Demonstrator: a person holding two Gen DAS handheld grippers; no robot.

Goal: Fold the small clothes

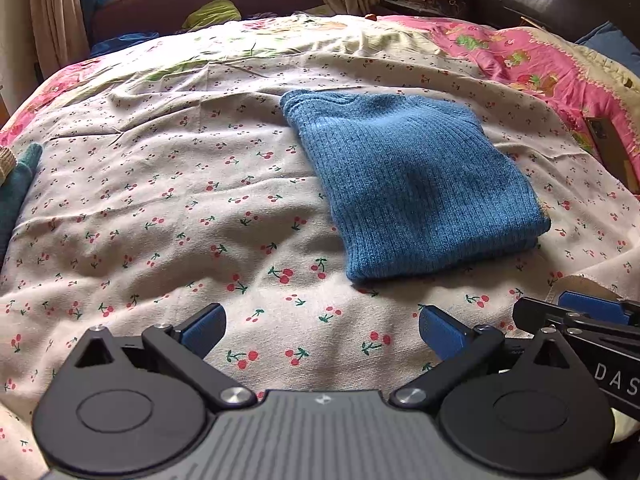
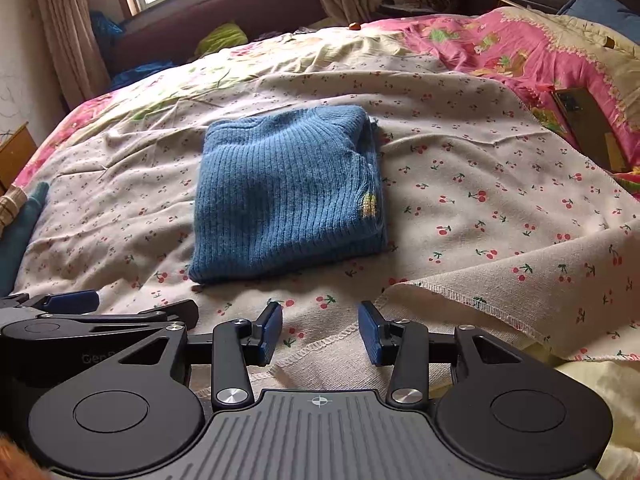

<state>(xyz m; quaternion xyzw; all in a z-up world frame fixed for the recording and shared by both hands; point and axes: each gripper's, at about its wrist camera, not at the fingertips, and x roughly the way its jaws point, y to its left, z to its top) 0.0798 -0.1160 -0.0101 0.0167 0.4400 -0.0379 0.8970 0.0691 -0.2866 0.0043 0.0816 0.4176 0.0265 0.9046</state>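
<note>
At the far left edge of the bed lies a teal garment [image 2: 24, 216] with a beige knitted piece [image 2: 10, 204] on top of it, only partly in view. Next to the right comes the left gripper [image 1: 322, 334] – its blue pads stand wide apart, released, with only the cherry-print sheet [image 1: 160, 184] between them and nothing grasped. The blue knitted sweater [image 1: 404, 184] lies folded into a compact rectangle on this sheet, flat, in the middle of the bed, just beyond both grippers and touched by neither. In the right wrist view a small yellow mark shows on its right edge. The right gripper [image 2: 320, 332] is beside the left one, so close that each is seen at the border of the other's view; its jaws are also released, less wide than the left ones, over the stitched hem of the sheet, holding nothing. Further right the sheet edge is turned over in a fold – behind it lies a pink flowered blanket [image 2: 500, 44], and on the blanket rests a dark flat box [image 2: 588, 124]
</note>
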